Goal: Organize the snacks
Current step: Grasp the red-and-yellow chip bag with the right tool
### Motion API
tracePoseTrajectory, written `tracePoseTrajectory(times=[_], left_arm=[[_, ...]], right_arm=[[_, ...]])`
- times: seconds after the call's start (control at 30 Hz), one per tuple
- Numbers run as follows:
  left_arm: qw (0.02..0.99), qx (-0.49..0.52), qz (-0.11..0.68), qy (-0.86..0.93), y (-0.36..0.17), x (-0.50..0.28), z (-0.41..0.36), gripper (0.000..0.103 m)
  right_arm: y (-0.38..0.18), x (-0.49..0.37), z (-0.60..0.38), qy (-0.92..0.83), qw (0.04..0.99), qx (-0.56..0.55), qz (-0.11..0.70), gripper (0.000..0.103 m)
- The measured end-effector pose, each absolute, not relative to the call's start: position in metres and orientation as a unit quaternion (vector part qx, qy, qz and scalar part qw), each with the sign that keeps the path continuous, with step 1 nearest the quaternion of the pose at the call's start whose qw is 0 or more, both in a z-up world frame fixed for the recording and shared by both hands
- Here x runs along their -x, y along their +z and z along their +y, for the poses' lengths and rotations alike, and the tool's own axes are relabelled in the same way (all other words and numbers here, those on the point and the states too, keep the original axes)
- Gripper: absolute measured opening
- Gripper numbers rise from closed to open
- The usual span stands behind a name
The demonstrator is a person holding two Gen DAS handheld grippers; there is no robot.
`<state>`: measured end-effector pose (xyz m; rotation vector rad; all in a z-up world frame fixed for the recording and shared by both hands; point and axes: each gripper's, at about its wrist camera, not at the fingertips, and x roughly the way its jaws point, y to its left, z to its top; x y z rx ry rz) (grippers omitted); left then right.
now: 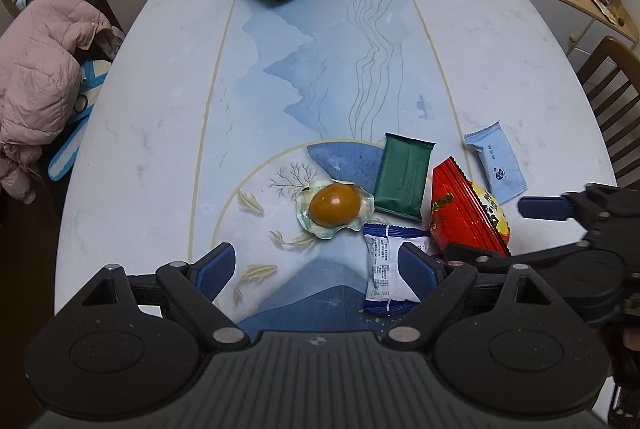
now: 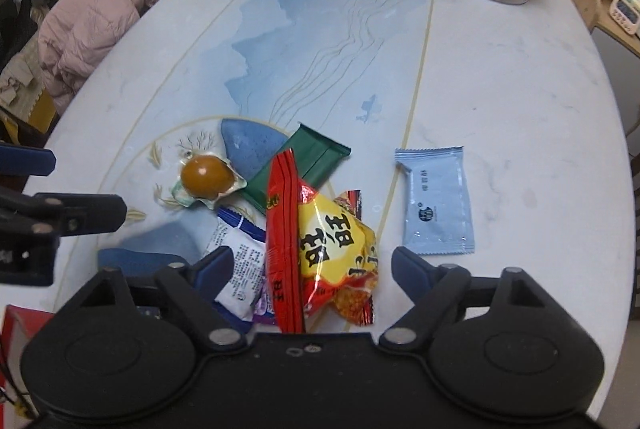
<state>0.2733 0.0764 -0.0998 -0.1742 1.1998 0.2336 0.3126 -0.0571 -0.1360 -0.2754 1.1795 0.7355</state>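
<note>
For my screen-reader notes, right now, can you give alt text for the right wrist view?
The right tongs hang open over a red and yellow snack bag on a pale blue patterned table. Around it lie a white and blue packet, a green packet, a wrapped brown egg and a light blue sachet.

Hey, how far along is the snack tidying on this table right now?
Nothing looks sorted yet. The vacuum-packed brown egg, dark green wrapper, blue-and-white packet, red-and-yellow crinkly bag and pale blue sachet all lie loose on the table. The right hand-held gripper is open around the red-and-yellow bag, not gripping; the left hand-held gripper is open and empty. All five remain.
</note>
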Motion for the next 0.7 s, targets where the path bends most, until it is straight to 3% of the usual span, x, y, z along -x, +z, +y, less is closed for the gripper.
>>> tracePoseTrajectory(times=[0.27,0.7], left_arm=[[0.804,0.084,0.58,0.101,-0.117,-0.28,0.064,0.089],[0.793,0.116,0.593,0.077,-0.128,-0.285,0.045,0.088]], right_arm=[[-0.155,-0.319,-0.05,0.344,0.75,0.142,0.547,0.079],[-0.159,-0.331,-0.084,0.349,0.748,0.097,0.557,0.06]])
